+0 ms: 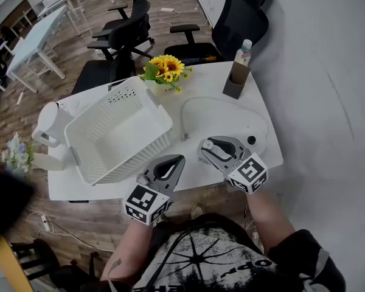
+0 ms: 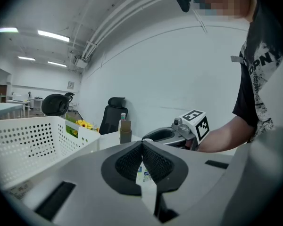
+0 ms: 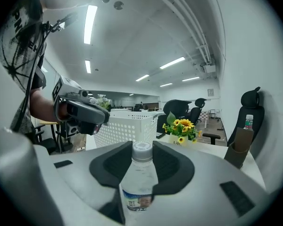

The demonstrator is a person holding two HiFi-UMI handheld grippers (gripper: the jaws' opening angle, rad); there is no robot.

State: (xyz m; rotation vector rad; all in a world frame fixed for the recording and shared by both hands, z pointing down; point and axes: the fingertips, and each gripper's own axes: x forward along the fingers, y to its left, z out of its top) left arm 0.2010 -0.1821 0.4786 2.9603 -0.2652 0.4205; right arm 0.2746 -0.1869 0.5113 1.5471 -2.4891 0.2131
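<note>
The right tool [image 1: 212, 149] is clamped on a small clear bottle [image 3: 140, 178]. Its own view shows the white cap level with the jaw tips, the dark pads pressing both sides of the neck and the printed label lower down. The head view shows only the cap between those jaws, near the near right edge of the white desk [image 1: 219, 117].

The left tool [image 1: 177, 161] hangs just left of it, over the desk's near edge, with its jaws together. The left gripper view shows the ribbed pads meeting at their tips. A scrap of white with blue and green print shows through the slit below them, and I cannot tell what it belongs to. That view also takes in the right tool's marker cube and the forearm behind it, which the right gripper view cannot show.

A white perforated basket [image 1: 140, 154] stands on the left half of the desk, just beyond the left tool. Only the head view looks into it. Sunflowers [image 1: 165, 67] sit at the far edge, and a brown box [image 1: 235, 81] with a second bottle [image 1: 244, 48] in it stands far right. A white jug [image 1: 50, 123] at the far left of the desk appears in the head view alone. Black office chairs [image 1: 240, 17] stand beyond the desk.
</note>
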